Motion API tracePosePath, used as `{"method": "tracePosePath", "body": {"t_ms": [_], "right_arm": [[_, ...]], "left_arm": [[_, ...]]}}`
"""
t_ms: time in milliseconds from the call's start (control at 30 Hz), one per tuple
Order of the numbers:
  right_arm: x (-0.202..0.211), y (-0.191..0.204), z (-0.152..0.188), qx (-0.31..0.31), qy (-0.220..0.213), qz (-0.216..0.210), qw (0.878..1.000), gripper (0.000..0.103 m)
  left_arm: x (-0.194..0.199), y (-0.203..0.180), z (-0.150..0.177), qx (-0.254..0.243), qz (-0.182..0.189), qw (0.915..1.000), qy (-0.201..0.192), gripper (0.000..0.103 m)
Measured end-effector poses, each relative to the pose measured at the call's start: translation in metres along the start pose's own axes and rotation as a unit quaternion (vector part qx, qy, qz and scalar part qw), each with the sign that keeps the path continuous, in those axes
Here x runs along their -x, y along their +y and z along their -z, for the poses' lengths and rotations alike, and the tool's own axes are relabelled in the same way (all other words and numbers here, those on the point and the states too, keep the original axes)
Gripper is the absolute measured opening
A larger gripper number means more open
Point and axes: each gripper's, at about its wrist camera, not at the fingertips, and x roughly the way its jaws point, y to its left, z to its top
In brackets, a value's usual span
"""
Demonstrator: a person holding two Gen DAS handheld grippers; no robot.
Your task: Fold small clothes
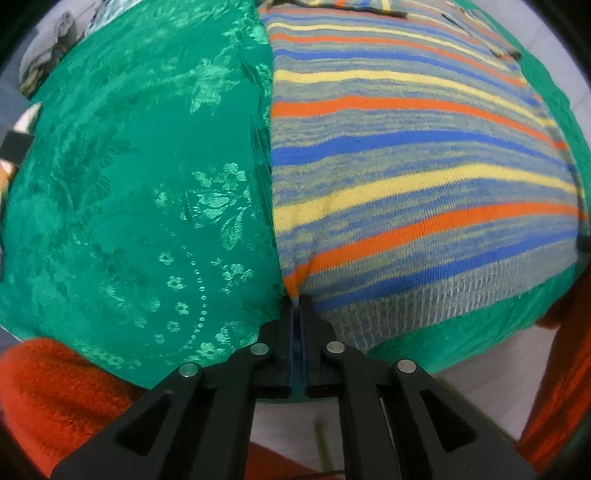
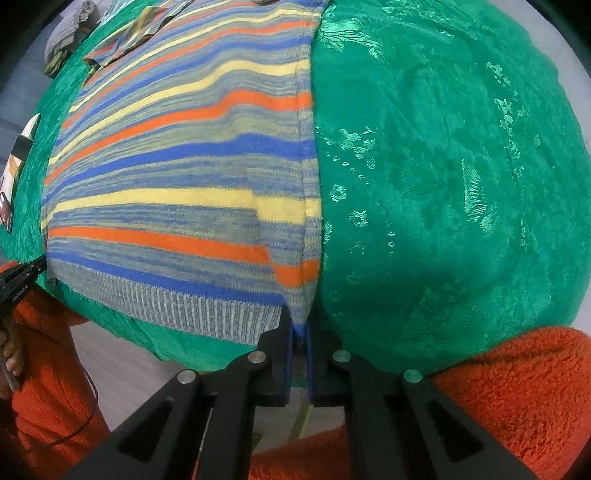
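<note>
Nearest the left camera, the left gripper (image 1: 297,306) is clenched on the sweater's (image 1: 424,177) near left corner, its jaws pressed together with the hem pinched between them. Across the garment, the right gripper (image 2: 298,325) grips the near right corner the same way, jaws nearly closed on the ribbed hem (image 2: 207,314). Orange fleece sleeves (image 2: 517,387) frame both grippers. Beyond them the striped sweater, in blue, orange, yellow and grey bands, lies flat on a green floral cloth (image 1: 129,184), the hem toward the person. Farther off, a sleeve (image 2: 136,33) is folded across the chest. At the far left edge sits a grey crumpled garment (image 1: 48,55).
</note>
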Motion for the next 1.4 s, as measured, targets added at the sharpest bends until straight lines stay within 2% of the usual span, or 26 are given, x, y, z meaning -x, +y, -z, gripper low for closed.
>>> {"method": "tracePosePath", "body": {"t_ms": [33,67,100,167,200,267,333,400,467,533,567,600,667,767,800,833,867,900,967,1033,1167,1267,1333,1400], "right_arm": [[0.002,-0.001,0.001,-0.002,0.006,-0.007,1.0,0.008],[0.003,-0.006,0.001,-0.005,0.014,-0.012,1.0,0.017],[0.006,-0.011,0.005,-0.011,0.031,-0.017,0.999,0.036],[0.019,-0.025,0.012,-0.019,0.046,-0.018,0.999,0.054],[0.03,-0.031,0.013,-0.011,0.044,-0.003,0.999,0.054],[0.057,-0.04,0.007,0.014,0.016,0.055,0.998,0.054],[0.101,-0.041,-0.02,0.05,-0.061,0.115,0.99,0.054],[0.132,-0.031,-0.053,0.082,-0.135,0.137,0.978,0.055],[0.149,-0.008,-0.096,0.135,-0.208,0.12,0.961,0.06],[0.139,0.018,-0.138,0.2,-0.243,0.072,0.946,0.065],[0.127,0.03,-0.157,0.226,-0.243,0.046,0.942,0.065],[0.113,0.04,-0.174,0.242,-0.24,0.033,0.939,0.064],[0.073,0.059,-0.211,0.262,-0.227,0.04,0.937,0.064],[0.016,0.064,-0.249,0.252,-0.195,0.069,0.945,0.063],[0.002,0.059,-0.257,0.241,-0.179,0.078,0.951,0.052],[0.001,0.051,-0.262,0.225,-0.18,0.073,0.955,0.045],[0.009,0.044,-0.262,0.21,-0.19,0.072,0.956,0.016],[0.021,0.033,-0.264,0.189,-0.2,0.073,0.958,0.004],[0.054,-0.002,-0.264,0.144,-0.233,0.066,0.959,0.004],[0.097,-0.067,-0.261,0.063,-0.267,0.079,0.958,0.004],[0.136,-0.181,-0.242,-0.077,-0.28,0.124,0.949,0.004],[0.134,-0.228,-0.225,-0.132,-0.263,0.134,0.946,0.004],[0.124,-0.236,-0.219,-0.145,-0.252,0.139,0.947,0.004],[0.112,-0.237,-0.218,-0.143,-0.239,0.167,0.946,0.004]], "left_arm": [[0.002,-0.002,0.003,-0.007,-0.018,0.9998,0.01,0.024],[0.005,-0.002,0.006,-0.009,-0.033,0.9992,0.02,0.056],[0.01,-0.002,0.01,-0.011,-0.046,0.9986,0.022,0.077],[0.03,0.005,0.021,-0.014,-0.047,0.9988,-0.003,0.078],[0.038,0.009,0.024,-0.012,-0.049,0.9987,-0.012,0.078],[0.06,0.022,0.024,0.011,-0.058,0.9972,-0.046,0.079],[0.075,0.035,0.016,0.046,-0.062,0.9936,-0.082,0.085],[0.082,0.05,0.003,0.092,-0.056,0.9871,-0.119,0.089],[0.079,0.06,-0.009,0.137,-0.043,0.98,-0.138,0.089],[0.071,0.066,-0.016,0.176,-0.046,0.9709,-0.156,0.089],[0.07,0.067,-0.014,0.187,-0.054,0.9681,-0.158,0.089],[0.066,0.069,-0.014,0.198,-0.061,0.9657,-0.157,0.089],[0.053,0.075,-0.008,0.211,-0.067,0.9646,-0.144,0.089],[0.039,0.085,0.009,0.224,-0.078,0.9637,-0.122,0.089],[0.039,0.09,0.013,0.235,-0.075,0.9628,-0.111,0.089],[0.041,0.096,0.013,0.248,-0.063,0.9611,-0.104,0.089],[0.04,0.102,0.014,0.262,-0.048,0.9583,-0.104,0.089],[0.04,0.107,0.015,0.273,-0.038,0.9551,-0.108,0.089],[0.036,0.113,0.013,0.286,-0.03,0.9517,-0.106,0.089],[0.031,0.114,0.012,0.291,-0.023,0.9513,-0.101,0.089],[0.028,0.103,0.007,0.277,-0.03,0.955,-0.1,0.089],[0.027,0.096,0.004,0.265,-0.04,0.9582,-0.099,0.089],[0.028,0.095,0.006,0.262,-0.045,0.9588,-0.099,0.089],[0.03,0.097,0.007,0.264,-0.048,0.9582,-0.1,0.089]]}}
